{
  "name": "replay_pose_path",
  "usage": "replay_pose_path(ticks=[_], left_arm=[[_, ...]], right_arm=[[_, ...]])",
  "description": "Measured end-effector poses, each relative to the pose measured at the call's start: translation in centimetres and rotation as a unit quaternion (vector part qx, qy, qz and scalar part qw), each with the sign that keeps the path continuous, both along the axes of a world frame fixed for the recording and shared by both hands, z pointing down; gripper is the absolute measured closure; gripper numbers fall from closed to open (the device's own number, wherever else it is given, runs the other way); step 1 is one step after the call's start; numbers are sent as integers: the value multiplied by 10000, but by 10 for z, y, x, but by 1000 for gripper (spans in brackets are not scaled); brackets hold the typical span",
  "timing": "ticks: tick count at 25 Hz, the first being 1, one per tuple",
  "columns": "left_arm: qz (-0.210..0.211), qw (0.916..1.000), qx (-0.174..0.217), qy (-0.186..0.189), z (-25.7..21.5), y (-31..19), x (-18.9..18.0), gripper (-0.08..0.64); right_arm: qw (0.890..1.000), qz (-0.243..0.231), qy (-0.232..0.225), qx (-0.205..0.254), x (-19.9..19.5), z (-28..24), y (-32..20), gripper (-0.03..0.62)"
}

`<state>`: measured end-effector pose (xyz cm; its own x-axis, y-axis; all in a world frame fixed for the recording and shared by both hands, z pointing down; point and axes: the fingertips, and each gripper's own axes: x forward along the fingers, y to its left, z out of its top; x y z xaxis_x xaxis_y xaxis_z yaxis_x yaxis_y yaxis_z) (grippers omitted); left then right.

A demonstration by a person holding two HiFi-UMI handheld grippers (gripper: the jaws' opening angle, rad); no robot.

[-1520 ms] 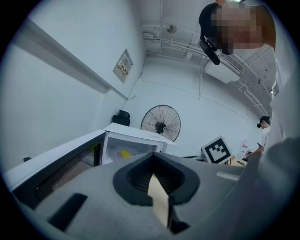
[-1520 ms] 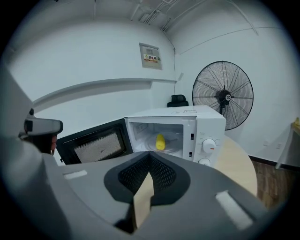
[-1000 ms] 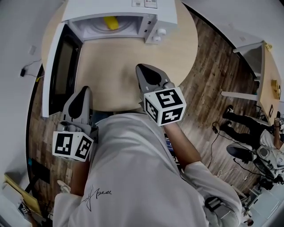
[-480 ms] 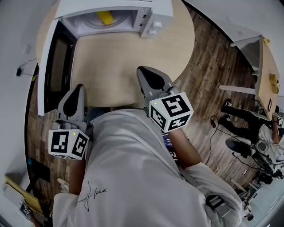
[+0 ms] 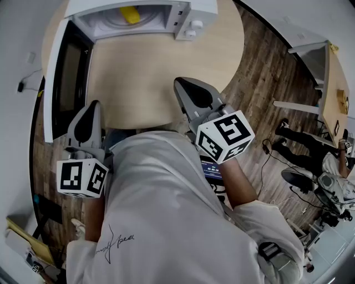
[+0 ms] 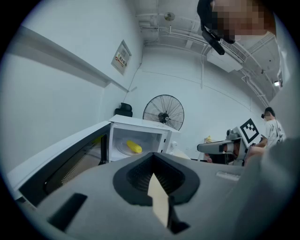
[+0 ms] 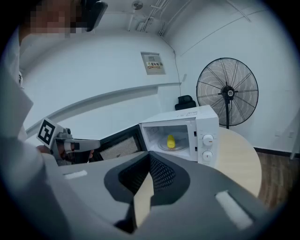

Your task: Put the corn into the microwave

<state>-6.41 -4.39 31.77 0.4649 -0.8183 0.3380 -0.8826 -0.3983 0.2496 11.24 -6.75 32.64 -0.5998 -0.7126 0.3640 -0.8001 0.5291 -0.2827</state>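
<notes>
A standing fan (image 7: 227, 91) stands beyond the round table (image 5: 166, 72)

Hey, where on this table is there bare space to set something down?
The tabletop is bare from the microwave to the near edge, bordered left by the open door. A free strip runs right of the microwave. Only the cavity is taken, by the corn.

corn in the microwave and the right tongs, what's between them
Only bare table, in the head view. The corn lies inside the open microwave; the right tongs are shut, empty.
</notes>
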Motion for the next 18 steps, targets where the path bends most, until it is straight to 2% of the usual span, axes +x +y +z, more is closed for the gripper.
replay_pose_path(ticks=[18], left_arm=[[-129, 9998, 149, 54, -13, 3, -11, 571]], right_arm=[[9999, -6, 107, -22, 6, 4, 8, 581]])
